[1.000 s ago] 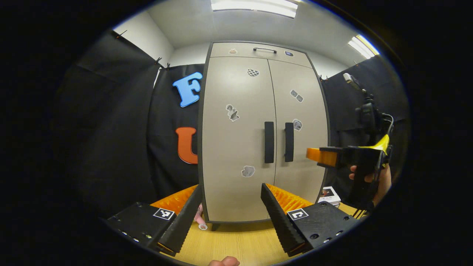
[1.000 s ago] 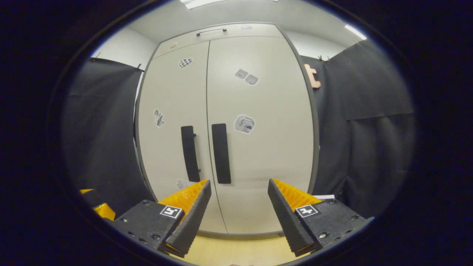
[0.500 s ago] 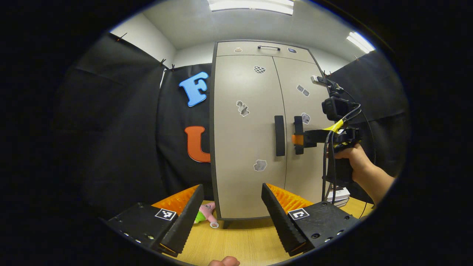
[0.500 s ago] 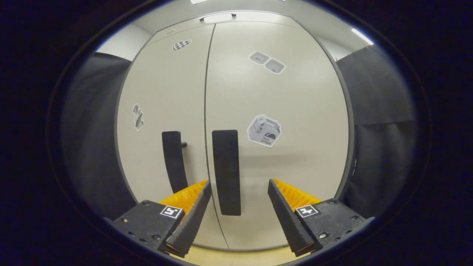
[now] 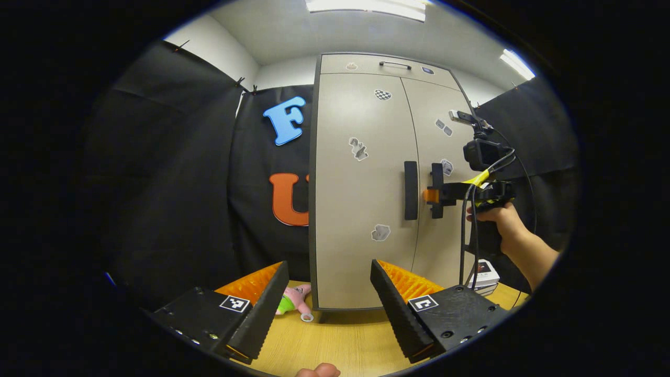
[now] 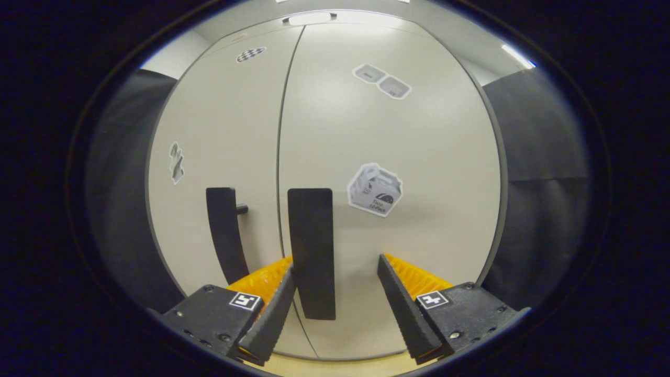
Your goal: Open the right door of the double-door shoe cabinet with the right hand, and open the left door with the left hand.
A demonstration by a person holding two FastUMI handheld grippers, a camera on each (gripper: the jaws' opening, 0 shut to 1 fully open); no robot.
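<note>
Pink plush toy lies beside cabinet (doors closed); both grippers' jaws gape wide.

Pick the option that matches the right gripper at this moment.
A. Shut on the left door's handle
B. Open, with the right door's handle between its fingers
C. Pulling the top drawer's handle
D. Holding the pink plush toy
B: in the right gripper view the right gripper stands open, and the right door's handle reaches down between its spread fingers, both doors shut.
</note>
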